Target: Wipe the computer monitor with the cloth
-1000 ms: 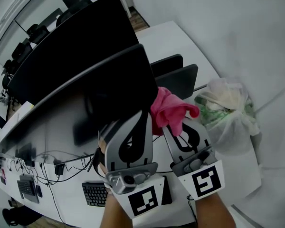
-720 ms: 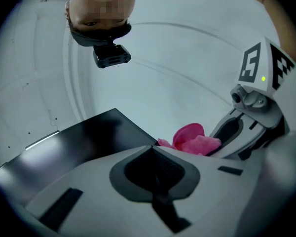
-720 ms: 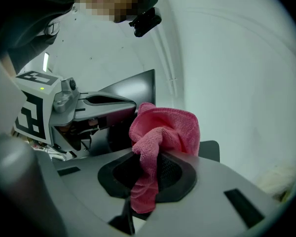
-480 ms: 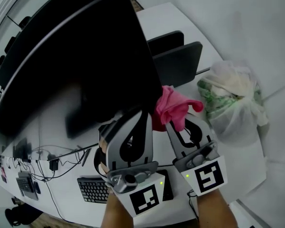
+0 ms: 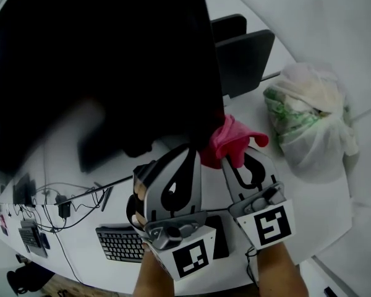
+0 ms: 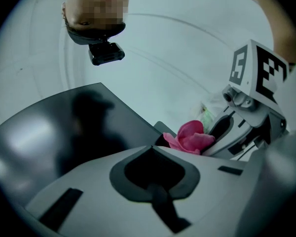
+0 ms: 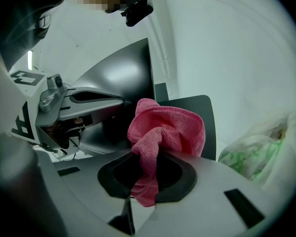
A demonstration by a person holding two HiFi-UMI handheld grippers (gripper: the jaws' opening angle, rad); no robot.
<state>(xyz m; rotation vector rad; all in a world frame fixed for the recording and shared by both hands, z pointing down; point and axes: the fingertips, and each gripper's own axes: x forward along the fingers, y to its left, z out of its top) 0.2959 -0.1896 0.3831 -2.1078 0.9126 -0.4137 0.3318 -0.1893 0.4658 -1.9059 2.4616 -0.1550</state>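
The black computer monitor (image 5: 105, 60) fills the upper left of the head view; it also shows as a dark screen in the left gripper view (image 6: 64, 132) and edge-on in the right gripper view (image 7: 126, 70). A bunched pink cloth (image 5: 233, 141) sits at the monitor's lower right corner, clamped in my right gripper (image 5: 233, 161). The right gripper view has the cloth (image 7: 165, 130) pinched between that gripper's (image 7: 148, 159) jaws. My left gripper (image 5: 188, 150) hangs just left of it, jaws together on nothing. Its own view shows the left gripper (image 6: 152, 149) shut, with the cloth (image 6: 192, 137) beyond.
A tied plastic bag (image 5: 309, 119) with green and white contents stands at the right on the white table (image 5: 337, 206). Two dark panels (image 5: 244, 57) stand behind the monitor. A keyboard (image 5: 120, 243) and cables (image 5: 68, 203) lie at lower left.
The monitor has grown to fill much more of the head view. Both grippers and the cloth now sit right at its lower right corner.
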